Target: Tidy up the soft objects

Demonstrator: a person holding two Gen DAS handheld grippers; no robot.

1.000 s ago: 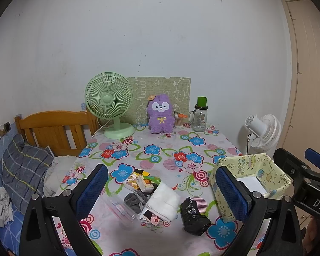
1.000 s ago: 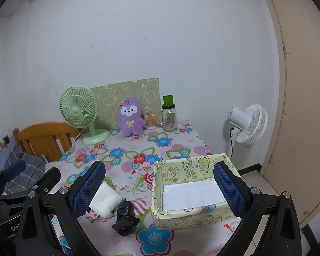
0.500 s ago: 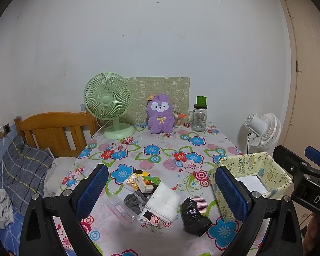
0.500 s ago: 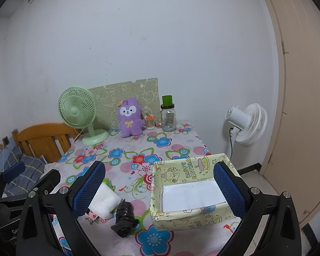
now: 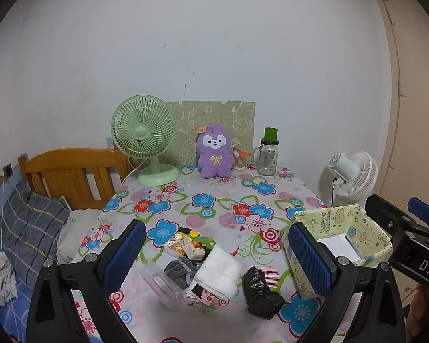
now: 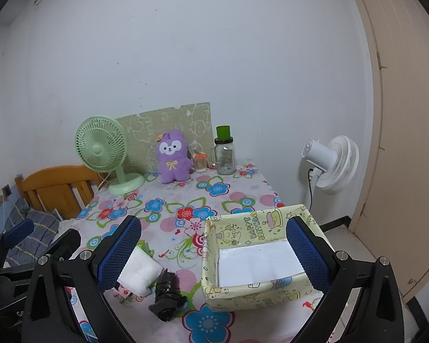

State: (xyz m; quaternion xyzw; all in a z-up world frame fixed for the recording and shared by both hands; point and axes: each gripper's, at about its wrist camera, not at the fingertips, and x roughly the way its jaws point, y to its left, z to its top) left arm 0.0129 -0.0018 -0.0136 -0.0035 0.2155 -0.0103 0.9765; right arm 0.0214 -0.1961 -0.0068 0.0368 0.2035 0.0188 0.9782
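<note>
Near the table's front lies a pile of soft items: a folded white cloth [image 5: 218, 271] [image 6: 140, 270], a grey cloth [image 5: 180, 268], a rolled black bundle [image 5: 260, 293] [image 6: 166, 295] and small printed packets [image 5: 186, 244]. A yellow cartoon-print fabric box [image 5: 340, 234] [image 6: 254, 260] stands to their right, with only a white liner inside. My left gripper [image 5: 217, 260] hovers open above the pile. Over the box, my right gripper [image 6: 214, 254] hangs open and holds nothing.
At the table's back stand a green fan [image 5: 144, 137], a purple plush [image 5: 214, 151] and a green-capped glass jar [image 5: 268, 154]. A white floor fan [image 6: 331, 165] is right of the table, a wooden bed frame [image 5: 71, 168] with a plaid pillow left.
Both views have shifted only slightly; the pile and the box lie as before, and both grippers stay open.
</note>
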